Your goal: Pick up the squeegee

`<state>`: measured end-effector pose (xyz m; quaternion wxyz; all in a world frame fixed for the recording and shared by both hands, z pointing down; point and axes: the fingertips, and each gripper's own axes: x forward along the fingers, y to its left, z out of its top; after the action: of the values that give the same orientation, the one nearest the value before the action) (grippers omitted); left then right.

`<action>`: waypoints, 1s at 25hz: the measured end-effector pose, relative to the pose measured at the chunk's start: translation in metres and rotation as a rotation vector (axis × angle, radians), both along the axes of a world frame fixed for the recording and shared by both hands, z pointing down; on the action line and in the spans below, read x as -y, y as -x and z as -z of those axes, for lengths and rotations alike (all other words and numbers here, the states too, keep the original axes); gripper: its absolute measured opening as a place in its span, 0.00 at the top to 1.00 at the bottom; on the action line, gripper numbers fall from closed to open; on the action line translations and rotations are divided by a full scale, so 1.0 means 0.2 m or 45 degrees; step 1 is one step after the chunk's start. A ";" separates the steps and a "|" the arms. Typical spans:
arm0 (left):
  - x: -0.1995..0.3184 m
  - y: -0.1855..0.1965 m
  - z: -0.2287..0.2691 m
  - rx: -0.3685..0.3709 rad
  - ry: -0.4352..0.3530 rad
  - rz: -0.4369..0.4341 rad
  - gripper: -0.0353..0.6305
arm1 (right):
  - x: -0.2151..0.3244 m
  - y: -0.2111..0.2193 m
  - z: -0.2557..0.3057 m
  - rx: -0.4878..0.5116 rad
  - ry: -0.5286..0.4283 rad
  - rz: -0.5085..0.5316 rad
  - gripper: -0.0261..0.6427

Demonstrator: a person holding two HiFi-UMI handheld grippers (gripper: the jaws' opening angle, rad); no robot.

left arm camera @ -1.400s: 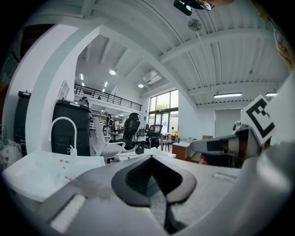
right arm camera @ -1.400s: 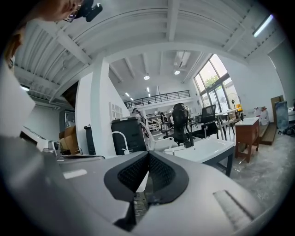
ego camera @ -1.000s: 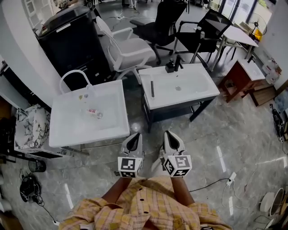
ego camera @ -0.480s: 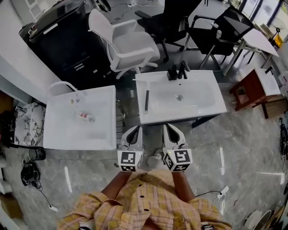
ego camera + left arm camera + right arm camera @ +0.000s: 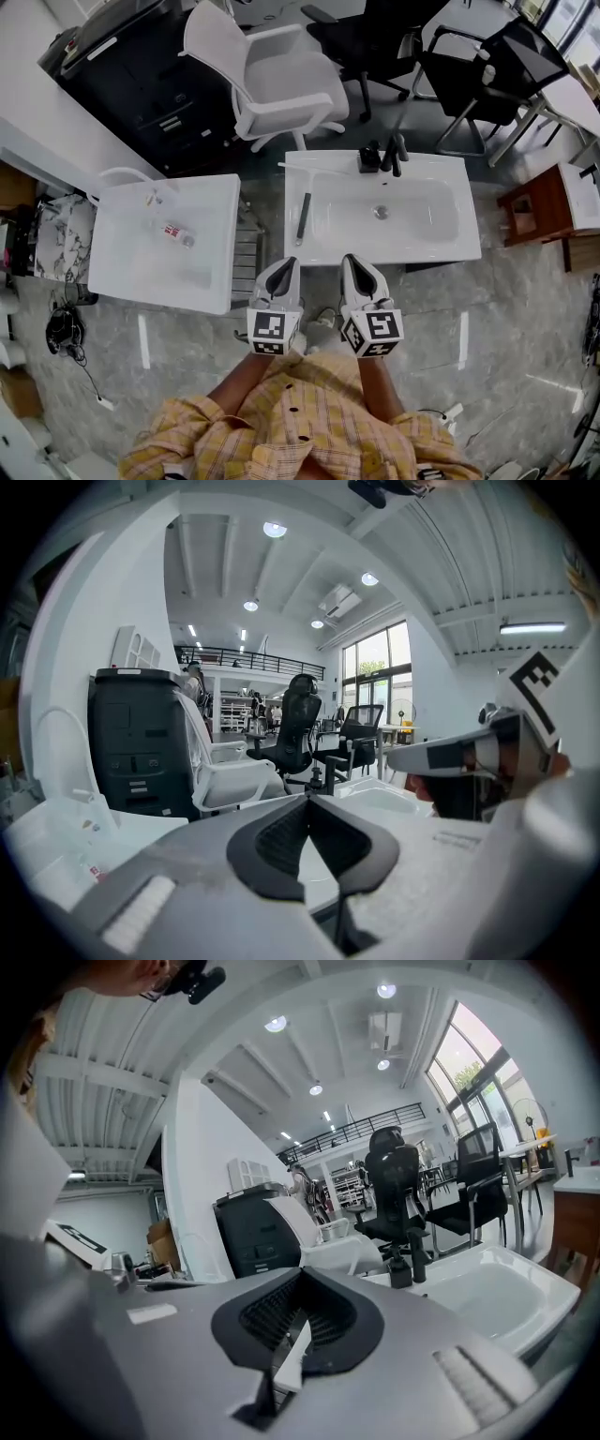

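Observation:
The squeegee [image 5: 303,217], a long dark bar, lies along the left rim of the right-hand white sink [image 5: 441,246]. My left gripper [image 5: 284,267] and right gripper [image 5: 354,264] hang side by side just in front of that sink's near edge, short of the squeegee. Both point almost level at the sink. In the left gripper view the jaws [image 5: 307,799] meet at the tips with nothing between them. The right gripper view shows its jaws [image 5: 302,1274] closed the same way and empty. The squeegee itself cannot be made out in either gripper view.
A second white basin [image 5: 122,272] stands to the left with a small bottle [image 5: 174,234] in it. A black faucet [image 5: 380,155] sits at the right sink's back. Behind are a white chair [image 5: 272,89], a black cabinet [image 5: 141,84] and black chairs. A brown stool [image 5: 534,211] stands right.
The person has walked toward the sinks. Both grippers now sit close to the right sink's front edge, and the squeegee lies nearer to them. Both jaws stayed closed.

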<state>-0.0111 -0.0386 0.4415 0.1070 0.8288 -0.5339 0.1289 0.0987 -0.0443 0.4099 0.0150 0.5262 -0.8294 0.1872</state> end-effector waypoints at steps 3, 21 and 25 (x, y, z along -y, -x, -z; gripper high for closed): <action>0.06 0.00 -0.02 0.012 0.010 0.013 0.95 | 0.04 -0.02 -0.04 0.006 0.028 0.007 0.97; 0.61 -0.02 -0.36 0.032 0.218 0.068 0.95 | 0.51 0.02 -0.26 -0.106 0.120 0.054 0.97; 0.74 -0.02 -0.43 0.041 0.257 0.085 0.95 | 0.61 0.01 -0.31 -0.098 0.155 0.044 0.97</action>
<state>-0.0062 -0.1869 0.5283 0.1857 0.7934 -0.5471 0.1918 0.0974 -0.1654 0.4720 0.0822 0.5168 -0.8242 0.2165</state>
